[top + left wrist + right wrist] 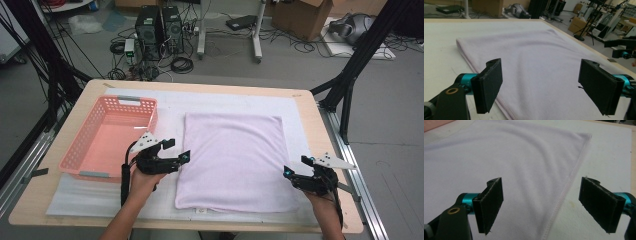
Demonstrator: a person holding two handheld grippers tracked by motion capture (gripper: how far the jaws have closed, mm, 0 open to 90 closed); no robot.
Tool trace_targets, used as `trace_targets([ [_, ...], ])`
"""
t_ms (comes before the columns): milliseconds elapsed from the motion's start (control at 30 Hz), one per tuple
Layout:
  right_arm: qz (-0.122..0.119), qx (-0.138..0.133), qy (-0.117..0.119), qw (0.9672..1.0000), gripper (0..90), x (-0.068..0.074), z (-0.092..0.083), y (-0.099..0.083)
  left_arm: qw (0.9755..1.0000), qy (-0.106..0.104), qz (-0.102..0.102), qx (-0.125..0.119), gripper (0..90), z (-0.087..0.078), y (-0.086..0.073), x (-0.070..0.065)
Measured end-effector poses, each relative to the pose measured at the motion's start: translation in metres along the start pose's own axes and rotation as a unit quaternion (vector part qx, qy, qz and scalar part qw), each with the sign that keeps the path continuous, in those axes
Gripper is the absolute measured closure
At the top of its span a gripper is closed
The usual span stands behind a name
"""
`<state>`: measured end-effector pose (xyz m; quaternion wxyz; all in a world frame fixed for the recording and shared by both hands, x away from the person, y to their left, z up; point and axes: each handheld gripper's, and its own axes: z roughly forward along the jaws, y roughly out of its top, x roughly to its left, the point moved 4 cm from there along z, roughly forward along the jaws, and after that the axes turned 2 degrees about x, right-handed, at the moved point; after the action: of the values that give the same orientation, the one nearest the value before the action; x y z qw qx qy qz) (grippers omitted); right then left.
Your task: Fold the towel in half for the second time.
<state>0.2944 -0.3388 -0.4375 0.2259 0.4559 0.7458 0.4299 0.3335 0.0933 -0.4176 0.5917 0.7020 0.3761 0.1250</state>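
1. The pale towel (232, 160) is lying flat on the white-matted bench (210, 97); a pink basket (107, 137) is sitting beside it.
2. The left tongs (172, 150) and right tongs (295, 167) are gaping wide, holding nothing, flanking the towel's near edges.
3. Cables are trailing across the grey floor (280, 67).

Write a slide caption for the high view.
Both open grippers, left and right, flank a folded towel beside a pink basket.

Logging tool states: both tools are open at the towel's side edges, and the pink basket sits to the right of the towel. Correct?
Not quite: the high view shows the pink basket to the left of the towel. The left tool and right tool are open at its sides.
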Motion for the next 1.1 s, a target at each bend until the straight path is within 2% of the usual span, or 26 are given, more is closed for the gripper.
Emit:
trace_targets([
  [133, 0.003, -0.003, 0.005, 1.0, 18.7, -0.002, 0.001, 0.004, 0.9996, 0.001, 0.019, -0.019, 18.4, 0.011, 0.008, -0.002],
  [267, 0.0, 0.0, 0.009, 1.0, 18.7, -0.003, 0.007, 0.009, 0.9996, 0.004, 0.023, 0.014, 19.0, 0.025, 0.014, 0.0],
  [333, -0.001, 0.004, 0.012, 0.9999, 18.7, -0.003, 0.011, 0.012, 0.9995, 0.008, 0.022, 0.02, 18.1, 0.032, 0.017, 0.002],
  [433, -0.005, 0.009, 0.013, 0.9999, 18.7, -0.006, 0.019, 0.019, 0.9992, 0.025, 0.014, 0.03, 17.7, 0.042, 0.021, 0.01],
  [533, 0.003, 0.01, 0.015, 0.9998, 18.7, -0.011, 0.03, 0.028, 0.998, 0.043, 0.006, 0.047, 17.9, 0.052, 0.025, 0.02],
  [600, 0.011, 0.018, 0.012, 0.9997, 18.7, -0.015, 0.037, 0.033, 0.9973, 0.042, 0.002, 0.06, 18.2, 0.058, 0.025, 0.025],
  [767, 0.02, 0.032, 0.013, 0.9992, 19.0, -0.026, 0.051, 0.043, 0.9939, 0.064, 0.0, 0.091, 21.8, 0.077, 0.023, 0.04],
  [900, 0.026, 0.038, 0.009, 0.9989, 19.2, -0.034, 0.058, 0.048, 0.9919, 0.082, -0.009, 0.097, 26.6, 0.087, 0.018, 0.054],
  [1033, 0.029, 0.043, 0.006, 0.9986, 21.3, -0.041, 0.065, 0.05, 0.987, 0.107, -0.009, 0.12, 31.5, 0.095, 0.006, 0.069],
  [1100, 0.028, 0.051, -0.007, 0.9983, 21.8, -0.045, 0.071, 0.049, 0.9859, 0.116, -0.016, 0.12, 32.7, 0.097, 0.003, 0.073],
])
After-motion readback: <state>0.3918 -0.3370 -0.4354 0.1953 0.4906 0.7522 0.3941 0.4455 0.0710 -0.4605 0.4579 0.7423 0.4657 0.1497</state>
